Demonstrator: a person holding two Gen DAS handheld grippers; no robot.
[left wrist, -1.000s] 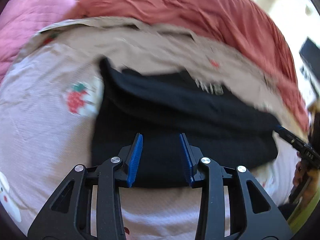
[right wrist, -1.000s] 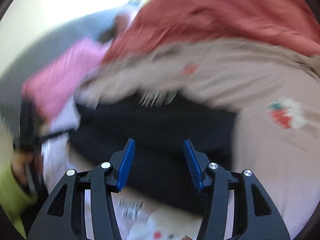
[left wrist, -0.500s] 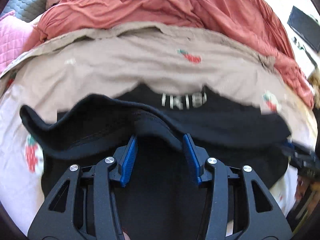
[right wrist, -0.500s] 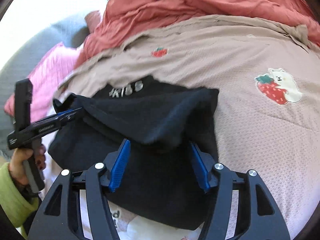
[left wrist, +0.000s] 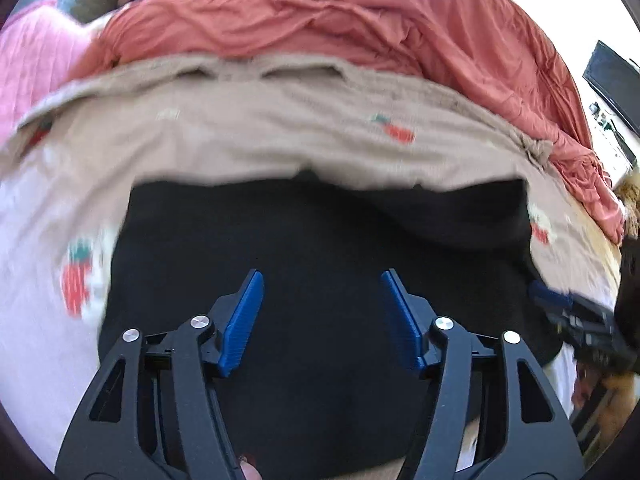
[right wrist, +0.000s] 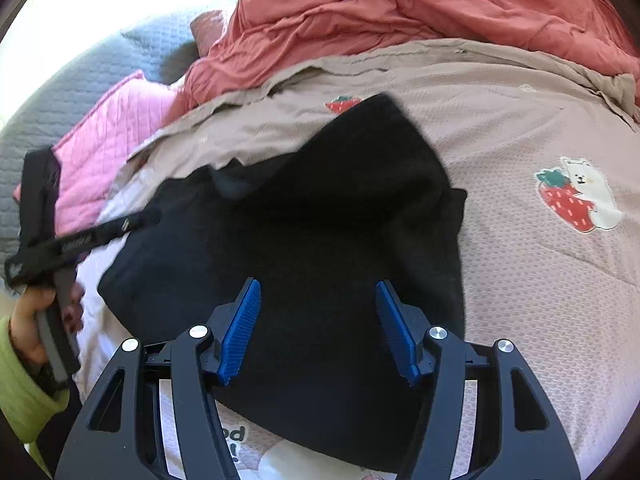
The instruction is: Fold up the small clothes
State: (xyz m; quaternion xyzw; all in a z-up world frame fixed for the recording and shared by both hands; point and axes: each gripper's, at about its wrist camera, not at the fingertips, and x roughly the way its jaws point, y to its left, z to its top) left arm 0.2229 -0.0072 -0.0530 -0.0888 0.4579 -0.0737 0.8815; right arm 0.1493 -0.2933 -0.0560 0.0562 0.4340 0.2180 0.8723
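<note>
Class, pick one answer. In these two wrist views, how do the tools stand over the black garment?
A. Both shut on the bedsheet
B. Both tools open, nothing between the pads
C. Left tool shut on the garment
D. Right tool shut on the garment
B: the left tool and the right tool each show their blue pads spread wide apart, with the black garment lying ungripped on the strawberry-print bedsheet.

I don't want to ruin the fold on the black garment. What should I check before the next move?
1. Left gripper jaws open, nothing held: ok.
2. Right gripper jaws open, nothing held: ok.
3. Black garment lying on the strawberry-print bedsheet: ok.
4. Fold flat and even: not ok; the far right corner looks bunched up in the right wrist view.
5. Edges lined up: cannot tell, the left wrist view is blurred.
6. Red blanket apart from the garment: ok.
</note>
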